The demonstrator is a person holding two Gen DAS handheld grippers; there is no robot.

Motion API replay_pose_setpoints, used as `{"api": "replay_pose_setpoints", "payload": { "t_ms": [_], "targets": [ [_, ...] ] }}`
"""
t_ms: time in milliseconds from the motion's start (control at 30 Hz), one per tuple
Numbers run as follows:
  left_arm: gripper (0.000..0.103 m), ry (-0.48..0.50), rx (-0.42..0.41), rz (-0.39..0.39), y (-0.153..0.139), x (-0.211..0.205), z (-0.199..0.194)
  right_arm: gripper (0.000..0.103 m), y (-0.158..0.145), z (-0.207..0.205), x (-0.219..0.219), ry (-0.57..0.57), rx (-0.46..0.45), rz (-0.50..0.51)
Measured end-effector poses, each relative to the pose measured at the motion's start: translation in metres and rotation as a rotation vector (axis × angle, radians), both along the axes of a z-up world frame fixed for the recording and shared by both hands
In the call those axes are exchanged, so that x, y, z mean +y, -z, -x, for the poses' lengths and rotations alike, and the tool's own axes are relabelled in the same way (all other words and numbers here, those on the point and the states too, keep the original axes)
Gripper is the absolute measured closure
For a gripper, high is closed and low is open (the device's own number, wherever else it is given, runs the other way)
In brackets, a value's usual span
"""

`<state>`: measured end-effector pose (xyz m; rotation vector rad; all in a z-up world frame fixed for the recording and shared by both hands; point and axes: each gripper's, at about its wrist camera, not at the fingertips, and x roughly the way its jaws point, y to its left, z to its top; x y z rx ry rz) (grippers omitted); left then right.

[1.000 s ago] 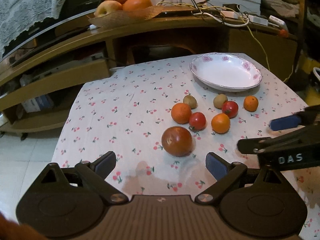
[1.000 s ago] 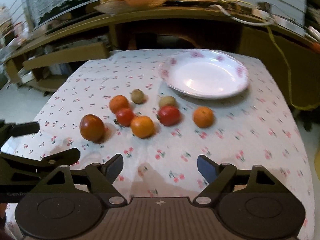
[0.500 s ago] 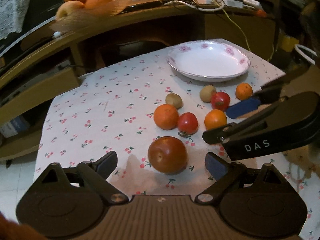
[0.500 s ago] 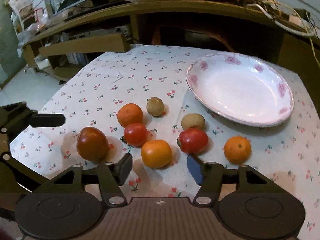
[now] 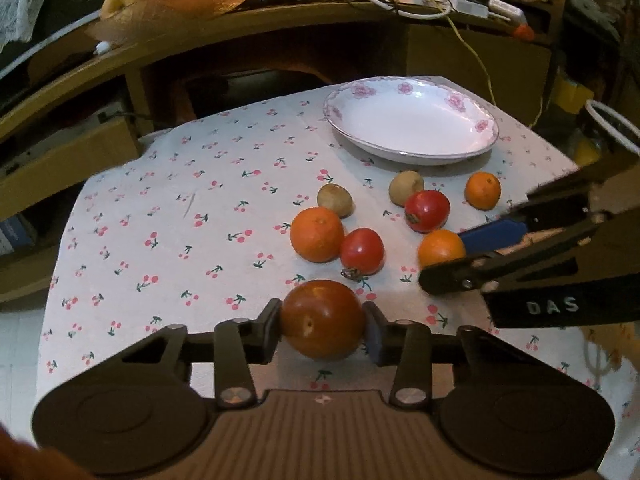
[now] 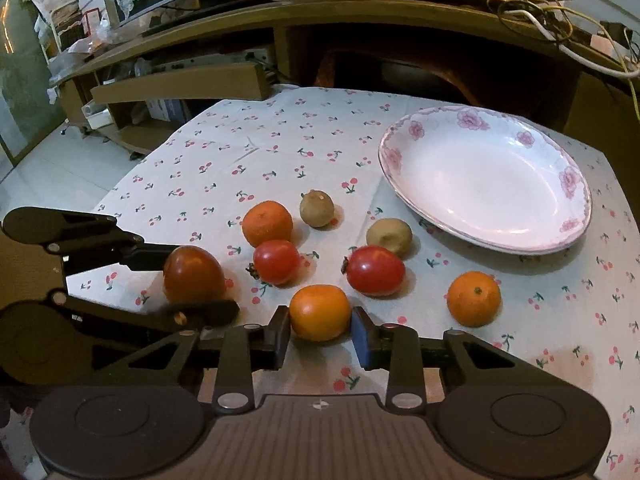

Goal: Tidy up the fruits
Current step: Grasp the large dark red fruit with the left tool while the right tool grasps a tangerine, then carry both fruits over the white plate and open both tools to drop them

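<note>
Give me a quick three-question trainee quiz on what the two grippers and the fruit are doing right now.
1. True or false: the plate already holds fruit.
2. Which fruit sits between the closing left gripper pads? A) dark tomato B) brown fruit C) far orange
3. Fill in: the right gripper is closing on an ____.

Key: 1 false, the plate is empty. 2 A, pads press both its sides. 3 orange, the nearest one, on the cloth.
</note>
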<state>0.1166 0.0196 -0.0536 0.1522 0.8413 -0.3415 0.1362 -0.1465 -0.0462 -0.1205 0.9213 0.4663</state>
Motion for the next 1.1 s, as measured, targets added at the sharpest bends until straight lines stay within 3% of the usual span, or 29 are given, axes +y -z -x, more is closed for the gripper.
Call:
{"api": "replay_pose_setpoints", "payload": {
  "t_ms": [233,467,767,1100],
  "targets": [
    [0.057,0.012,0.011,0.033,-0.004,-0.003,-0.001,0.069,-0.007,0.004,-0.012,0.021,0.023,-0.036],
    [0.057,0.023,-0.024,0.072,-0.022,-0.019,-0.013,0.069,-0.022,0.000,-0.027,0.061,-0.009,-0.070],
    [0.057,0.029,-0.052,0.081,-0.039,-0.055,-0.058,0.069,-0.034,-0.034,-0.058,0.170,-0.054,-0.077],
    [0.057,0.031,-0.063,0.064,-0.032,-0.082,-0.101,0.069,-0.028,-0.074,-0.078,0.230,-0.074,-0.057]
  ]
}}
